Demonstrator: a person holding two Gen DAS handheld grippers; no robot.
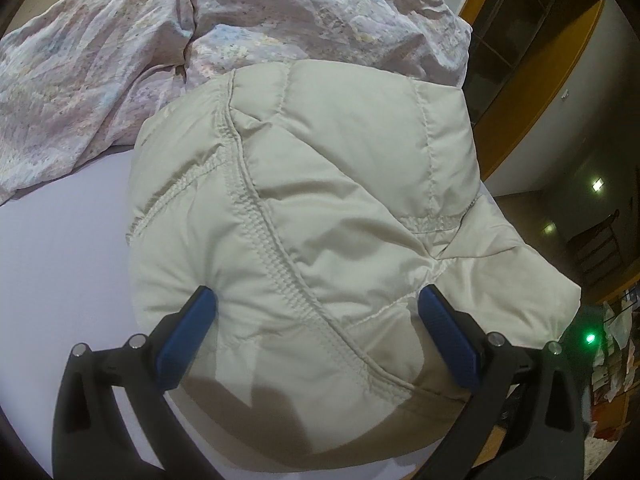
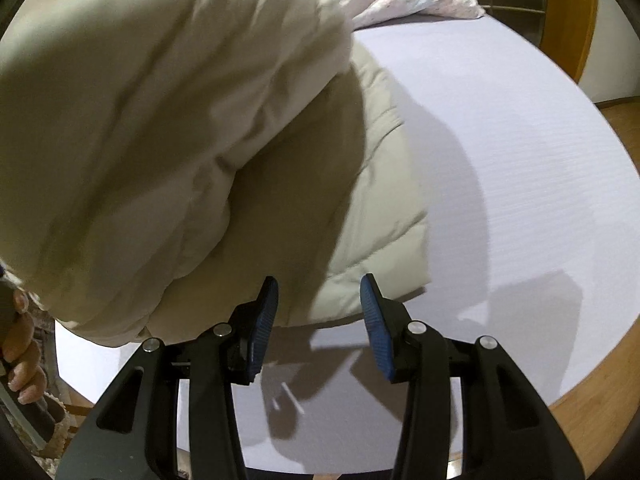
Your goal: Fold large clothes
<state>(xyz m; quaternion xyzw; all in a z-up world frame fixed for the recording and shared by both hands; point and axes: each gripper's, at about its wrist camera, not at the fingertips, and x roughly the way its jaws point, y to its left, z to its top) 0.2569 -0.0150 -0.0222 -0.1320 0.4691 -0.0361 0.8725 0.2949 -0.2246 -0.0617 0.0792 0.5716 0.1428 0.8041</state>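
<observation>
Lying on the pale lilac bed sheet (image 1: 60, 264), the cream quilted jacket (image 1: 320, 200) fills most of the left wrist view, its puffy panels crossed by stitched seams. The left gripper (image 1: 316, 300) has its blue pads (image 1: 188, 332) set wide on either side of a thick bulge of the jacket, and the fabric dimples where each pad meets it, so this claw is grasping the jacket. In the right wrist view a large fold of the same jacket (image 2: 140, 140) hangs lifted and blurred across the left of the picture, above a flatter part that rests on the sheet (image 2: 500, 160). The right gripper (image 2: 320, 304) hovers over the jacket's near edge with its jaws partly apart and nothing between them: released. A person's hand (image 2: 22, 352) shows at the lower left edge of that view. Beyond the jacket, a crumpled floral bedcover (image 1: 120, 60) is heaped at the far side of the bed, and a wooden frame (image 1: 532, 92) stands to the right.
</observation>
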